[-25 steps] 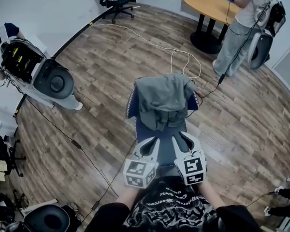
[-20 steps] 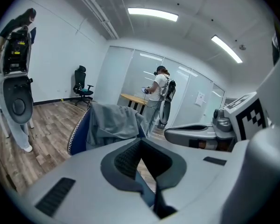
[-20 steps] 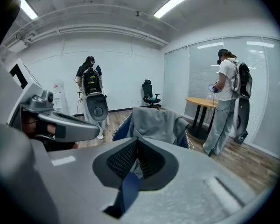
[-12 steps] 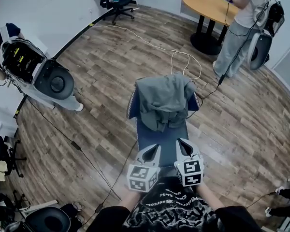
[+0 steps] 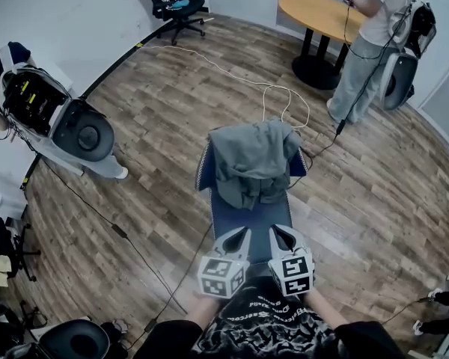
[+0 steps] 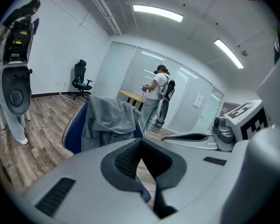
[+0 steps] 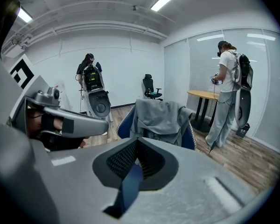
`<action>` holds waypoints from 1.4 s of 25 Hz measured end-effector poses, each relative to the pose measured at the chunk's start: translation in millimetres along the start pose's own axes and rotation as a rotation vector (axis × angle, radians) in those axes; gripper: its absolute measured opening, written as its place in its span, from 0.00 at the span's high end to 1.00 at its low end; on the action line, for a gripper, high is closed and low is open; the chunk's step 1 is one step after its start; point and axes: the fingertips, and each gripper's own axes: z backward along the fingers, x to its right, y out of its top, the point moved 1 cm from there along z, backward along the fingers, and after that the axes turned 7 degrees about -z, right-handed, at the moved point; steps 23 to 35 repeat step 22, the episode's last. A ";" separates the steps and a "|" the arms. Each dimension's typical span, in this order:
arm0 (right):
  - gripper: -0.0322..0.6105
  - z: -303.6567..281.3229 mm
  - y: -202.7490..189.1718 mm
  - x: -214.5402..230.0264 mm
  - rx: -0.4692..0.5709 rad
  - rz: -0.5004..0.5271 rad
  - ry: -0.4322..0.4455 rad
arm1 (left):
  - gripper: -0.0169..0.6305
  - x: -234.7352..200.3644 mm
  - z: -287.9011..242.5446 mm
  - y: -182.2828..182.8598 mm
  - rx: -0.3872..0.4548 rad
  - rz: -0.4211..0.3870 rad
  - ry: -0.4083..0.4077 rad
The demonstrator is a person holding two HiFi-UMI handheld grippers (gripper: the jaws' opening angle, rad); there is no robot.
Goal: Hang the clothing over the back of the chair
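The grey clothing (image 5: 253, 159) lies draped over the backrest of the blue chair (image 5: 248, 217); it covers the top edge and hangs down the front face towards the seat, while its far side is hidden. Resting across that edge is what holds it up, so the task looks done or all but done. The seat below is bare.

The left gripper (image 5: 242, 233) and the right gripper (image 5: 278, 231) hang side by side above the near edge of the seat, close to the person's body and well apart from the garment; both point towards the chair. The 2 gripper views show each pair of fingers pressed together with nothing between them; only a sliver of blue, probably the seat, shows through the slit below the pads. Empty, closed and clear of the cloth, they read as a resting pose, not a reach; nothing in this posture suggests another grasp is being prepared.

The garment sits bunched, not spread flat, and 1 side hangs lower; my guess is that it holds as long as the chair is not nudged.
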 end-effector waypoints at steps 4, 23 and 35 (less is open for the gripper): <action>0.94 -0.2 1.0 1.6 0.002 0.011 0.009 | 0.96 1.5 -5.4 -1.0 -0.005 -0.001 -0.016; 0.94 1.9 1.6 11.5 0.008 0.022 -0.027 | 0.96 -0.9 -17.9 4.2 -0.001 -0.005 -0.044; 0.94 1.9 1.6 11.5 0.008 0.022 -0.027 | 0.96 -0.9 -17.9 4.2 -0.001 -0.005 -0.044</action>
